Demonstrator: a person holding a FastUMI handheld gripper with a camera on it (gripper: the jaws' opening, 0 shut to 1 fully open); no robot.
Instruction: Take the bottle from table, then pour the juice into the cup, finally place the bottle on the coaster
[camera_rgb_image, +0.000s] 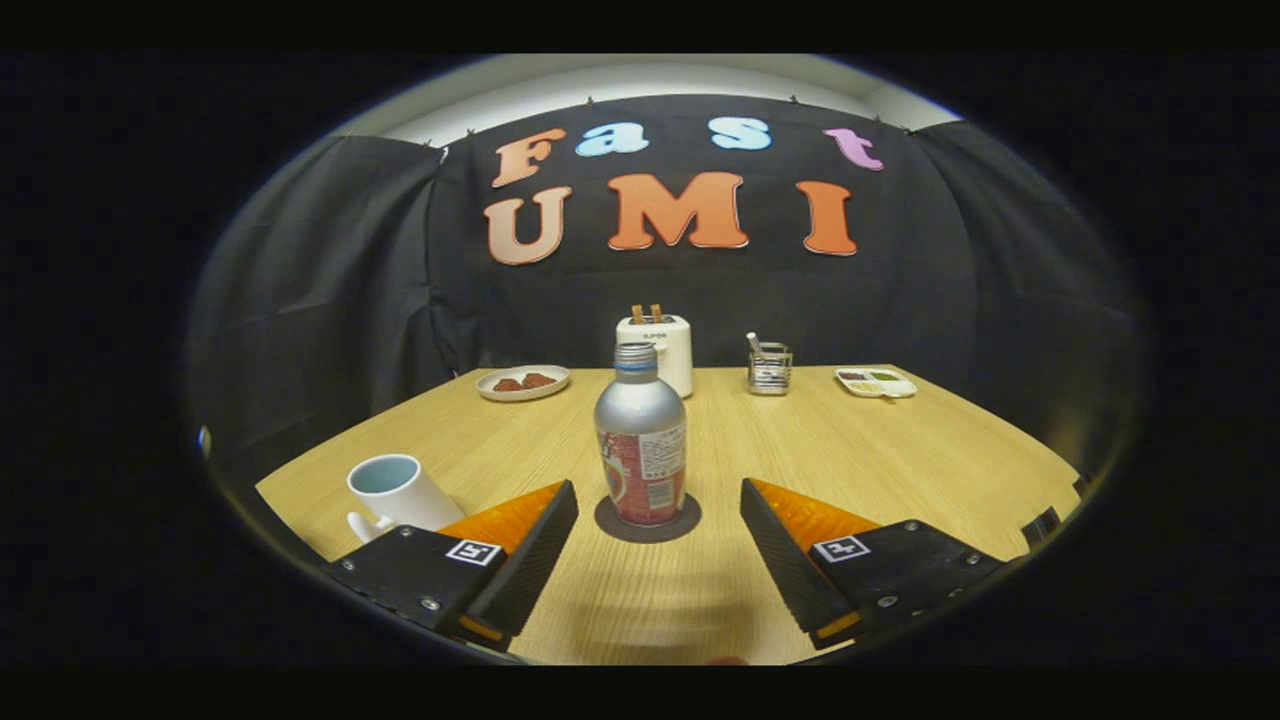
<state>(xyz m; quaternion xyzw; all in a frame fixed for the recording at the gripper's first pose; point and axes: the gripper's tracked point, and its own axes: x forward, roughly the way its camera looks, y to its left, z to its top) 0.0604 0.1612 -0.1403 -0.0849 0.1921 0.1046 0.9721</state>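
We see our gripper (660, 500) with its two black, orange-faced fingers (540, 535) spread wide and touching nothing. Just ahead, between the fingertips, the silver aluminium bottle with a red label (641, 448) stands upright on the dark round coaster (648, 525) on the pale wooden table (850, 450). The white ceramic cup (395, 490) sits beside the left finger.

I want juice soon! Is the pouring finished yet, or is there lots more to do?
It looks nearly finished. The bottle stands upright on the coaster, which is the last step. The gripper is open, a finger on each side of the bottle and touching nothing. Whether juice was poured can't be told: the cup sits beside the left finger, but its inside is not clear enough to see. Nothing seems left except pulling the gripper away.
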